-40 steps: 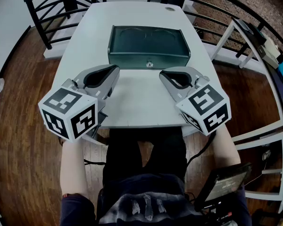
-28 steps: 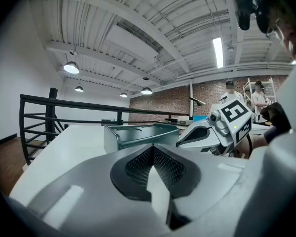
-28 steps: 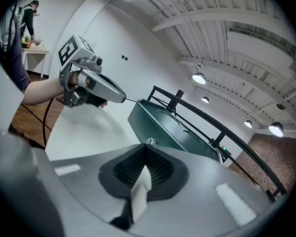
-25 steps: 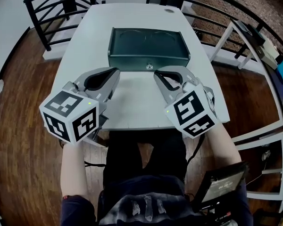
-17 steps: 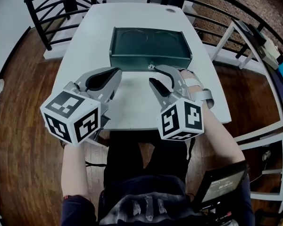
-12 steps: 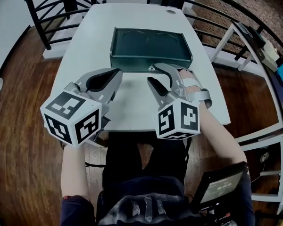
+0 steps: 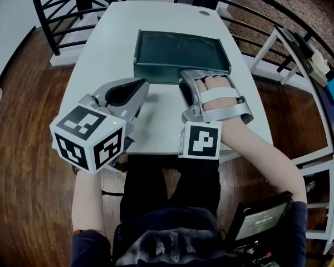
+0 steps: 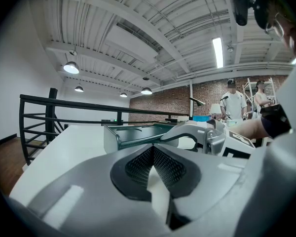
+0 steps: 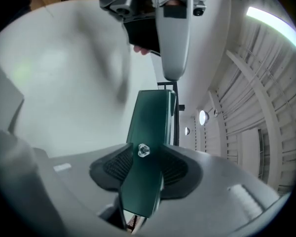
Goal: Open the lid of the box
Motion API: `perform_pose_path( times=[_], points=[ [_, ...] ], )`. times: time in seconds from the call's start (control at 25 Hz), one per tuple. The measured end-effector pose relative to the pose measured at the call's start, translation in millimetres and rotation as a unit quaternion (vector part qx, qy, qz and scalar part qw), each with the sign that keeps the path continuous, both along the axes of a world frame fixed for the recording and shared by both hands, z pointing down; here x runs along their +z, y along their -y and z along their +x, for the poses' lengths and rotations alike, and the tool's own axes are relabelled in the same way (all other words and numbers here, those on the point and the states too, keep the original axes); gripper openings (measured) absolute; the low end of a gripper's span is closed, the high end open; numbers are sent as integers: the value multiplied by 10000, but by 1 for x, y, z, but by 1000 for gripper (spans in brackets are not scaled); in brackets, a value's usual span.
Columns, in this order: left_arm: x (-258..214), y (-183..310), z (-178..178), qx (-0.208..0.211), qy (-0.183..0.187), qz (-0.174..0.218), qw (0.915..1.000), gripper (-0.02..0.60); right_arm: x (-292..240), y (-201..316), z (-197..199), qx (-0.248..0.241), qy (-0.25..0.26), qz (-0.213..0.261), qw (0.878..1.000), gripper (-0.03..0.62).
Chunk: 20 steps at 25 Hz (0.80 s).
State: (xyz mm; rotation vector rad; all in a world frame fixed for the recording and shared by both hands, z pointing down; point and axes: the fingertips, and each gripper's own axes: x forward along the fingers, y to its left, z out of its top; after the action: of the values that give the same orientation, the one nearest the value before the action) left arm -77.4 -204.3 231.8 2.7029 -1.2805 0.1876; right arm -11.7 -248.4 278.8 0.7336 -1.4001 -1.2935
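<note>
A dark green metal box [image 7: 181, 52] with its lid down stands at the far middle of the white table [image 7: 100, 54]. My right gripper [image 7: 183, 83] is rolled onto its side at the box's front wall. Its jaws have just been opening and stand wide. In the right gripper view the green front wall [image 9: 150, 122] and its small silver lock [image 9: 143, 150] fill the gap of the right gripper [image 9: 145, 157]; no pad visibly presses on it. My left gripper [image 7: 143, 84] hovers shut and empty over the table, left of the lock. Its pads meet in the left gripper view [image 8: 152, 151], with the box [image 8: 133, 135] behind.
A black railing [image 7: 61, 4] runs round the table's far and left sides. White frames [image 7: 300, 54] stand to the right. A dark screen device [image 7: 261, 221] lies by the person's right leg. Two people [image 8: 233, 102] stand far back by a brick wall.
My right gripper has rolled onto its side, opened its jaws and moved forward to the box's front wall at the lock. The left gripper has kept its place and stayed shut.
</note>
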Motion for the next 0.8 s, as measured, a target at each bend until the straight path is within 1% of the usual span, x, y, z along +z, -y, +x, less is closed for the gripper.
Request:
perform_pose_path(
  times=[0.2, 0.4, 0.44, 0.48, 0.64, 0.8],
  points=[
    [-1, 0, 0, 4, 8, 7, 10000, 14, -1, 0, 2, 171, 19, 23, 9998, 141],
    [-1, 0, -1, -8, 6, 4, 10000, 14, 0, 1, 0, 182, -42, -39, 9998, 140],
    [-1, 0, 0, -7, 6, 4, 10000, 14, 1, 1, 0, 193, -33, -68, 9998, 117],
    [-1, 0, 0, -4, 7, 3, 10000, 14, 2, 1, 1, 210, -24, -100, 9997, 74],
    [-1, 0, 0, 1, 2, 6, 10000, 14, 2, 3, 2, 274, -54, -50, 9996, 73],
    [-2, 0, 0, -6, -3, 3, 10000, 14, 1, 1, 0, 317, -7, -146, 9994, 71]
  ],
)
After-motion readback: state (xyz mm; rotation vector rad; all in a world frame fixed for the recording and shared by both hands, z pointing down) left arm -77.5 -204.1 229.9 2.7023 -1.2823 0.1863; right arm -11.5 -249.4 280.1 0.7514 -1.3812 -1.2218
